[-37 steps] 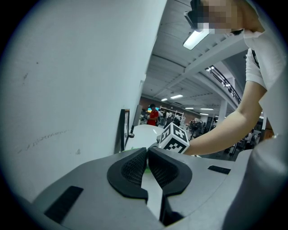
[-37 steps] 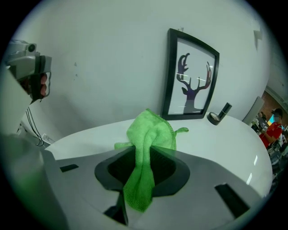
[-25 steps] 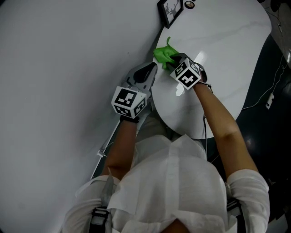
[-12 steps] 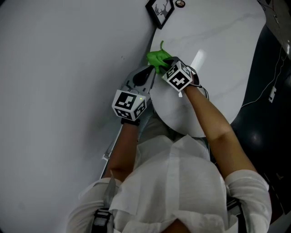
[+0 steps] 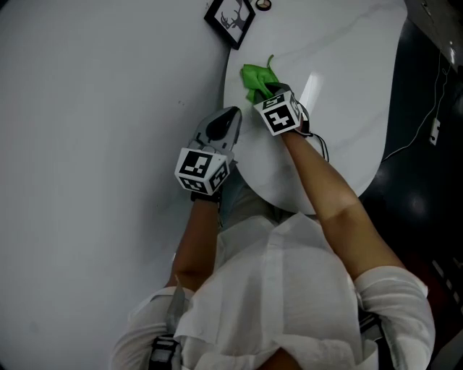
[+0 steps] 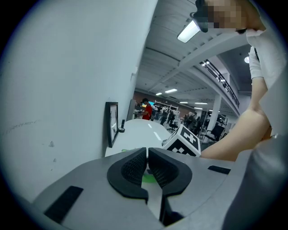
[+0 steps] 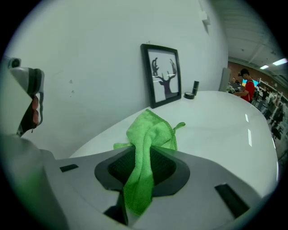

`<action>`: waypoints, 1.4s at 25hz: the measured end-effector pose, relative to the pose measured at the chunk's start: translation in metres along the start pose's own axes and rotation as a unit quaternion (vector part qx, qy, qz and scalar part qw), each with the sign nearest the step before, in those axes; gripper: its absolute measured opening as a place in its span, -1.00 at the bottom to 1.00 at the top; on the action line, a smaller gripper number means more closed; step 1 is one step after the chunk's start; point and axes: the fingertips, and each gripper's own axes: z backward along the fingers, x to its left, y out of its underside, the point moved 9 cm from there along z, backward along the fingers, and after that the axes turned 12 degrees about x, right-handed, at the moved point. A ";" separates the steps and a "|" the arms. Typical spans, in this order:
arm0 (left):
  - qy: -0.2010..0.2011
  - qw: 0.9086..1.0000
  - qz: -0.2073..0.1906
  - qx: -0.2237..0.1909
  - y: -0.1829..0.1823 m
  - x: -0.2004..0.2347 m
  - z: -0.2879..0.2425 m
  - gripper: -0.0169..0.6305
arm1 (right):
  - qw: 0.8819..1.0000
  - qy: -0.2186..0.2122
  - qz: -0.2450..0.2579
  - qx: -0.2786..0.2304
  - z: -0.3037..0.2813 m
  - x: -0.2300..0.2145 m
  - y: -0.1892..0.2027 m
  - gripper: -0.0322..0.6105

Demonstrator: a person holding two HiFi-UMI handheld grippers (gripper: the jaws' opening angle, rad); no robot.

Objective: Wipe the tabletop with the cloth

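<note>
A bright green cloth point(image 5: 256, 78) lies bunched on the white oval tabletop point(image 5: 340, 87) near its left edge, close to the wall. My right gripper point(image 5: 267, 94) is shut on the green cloth point(image 7: 146, 134), which trails back between its jaws and presses onto the table. My left gripper point(image 5: 226, 124) hovers just off the table's left edge, beside the right one, its jaws shut with nothing between them. In the left gripper view the left gripper point(image 6: 147, 164) points along the table, with the right gripper's marker cube point(image 6: 182, 140) ahead.
A black-framed deer picture point(image 5: 229, 19) leans against the grey wall point(image 5: 101, 94) at the table's far corner, with a small dark object point(image 5: 263, 4) next to it. Dark floor and a cable point(image 5: 423, 137) lie right of the table.
My right gripper has slid the green cloth along the table's left edge toward the framed picture. The left gripper stayed close beside the table's edge.
</note>
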 end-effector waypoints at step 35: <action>0.061 0.996 -0.052 0.027 -0.026 -0.053 -0.064 -0.87 | 0.926 0.204 -0.315 0.044 0.163 -0.189 0.284 -0.64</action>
